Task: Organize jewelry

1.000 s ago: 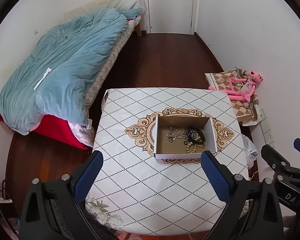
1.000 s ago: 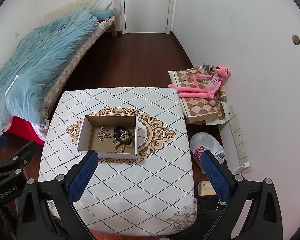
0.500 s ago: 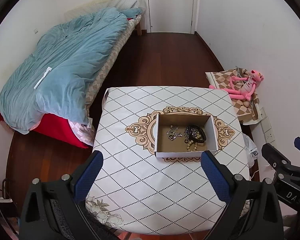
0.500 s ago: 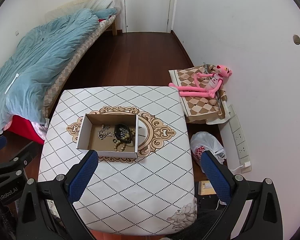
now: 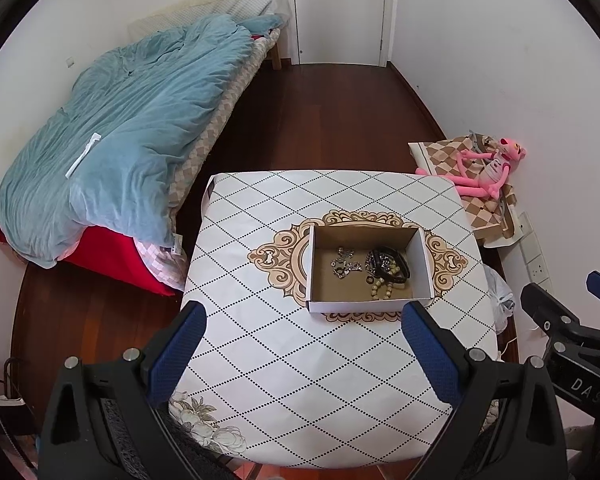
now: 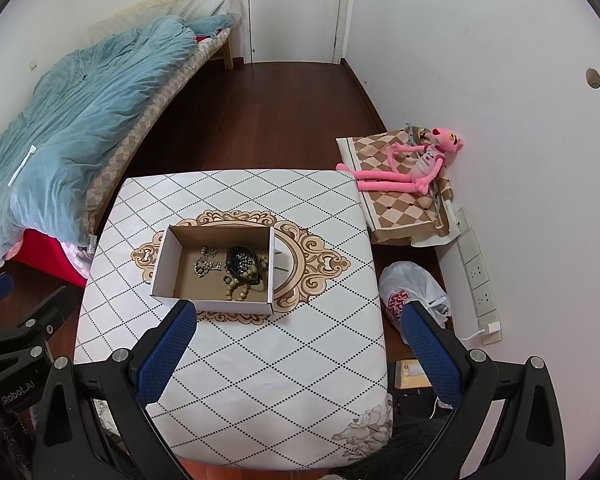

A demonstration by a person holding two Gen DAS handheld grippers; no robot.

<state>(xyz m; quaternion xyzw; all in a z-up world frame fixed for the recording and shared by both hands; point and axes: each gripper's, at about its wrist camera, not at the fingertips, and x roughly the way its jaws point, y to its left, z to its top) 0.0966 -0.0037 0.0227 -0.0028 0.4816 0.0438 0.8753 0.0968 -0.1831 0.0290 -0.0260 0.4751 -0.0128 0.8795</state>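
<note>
Closest in, both grippers are hanging above the near edge of the surface [image 5: 300, 380], which has a white diamond-pattern cover. The left gripper [image 5: 300, 334] has its jaws spread wide and nothing in them, and the right gripper [image 6: 300, 334] is the same deal, wide apart and empty. From the left wrist view you can see the right one off to the side, well apart from it.

A bit further out, sitting on the ornate beige medallion [image 5: 284, 256] in the middle of the cover, is an open cardboard box [image 5: 320, 268]. All the jewelry is inside it: a silver chain piece [image 5: 342, 264] lying toward the left half, a black bracelet [image 5: 390, 266] in the right half, and a string of beige beads [image 5: 380, 288] just in front of the bracelet, touching or overlapping it, hard to say which.

Past the surface, there's a white plastic bag [image 6: 414, 288] on the floor to the right, then a pink plush toy [image 6: 416, 168] lying on a checkered mat [image 6: 396, 208] by the wall. On the left is a bed [image 5: 204, 132] with a teal duvet [image 5: 132, 144], and a white door [image 5: 340, 12] at the far end.
</note>
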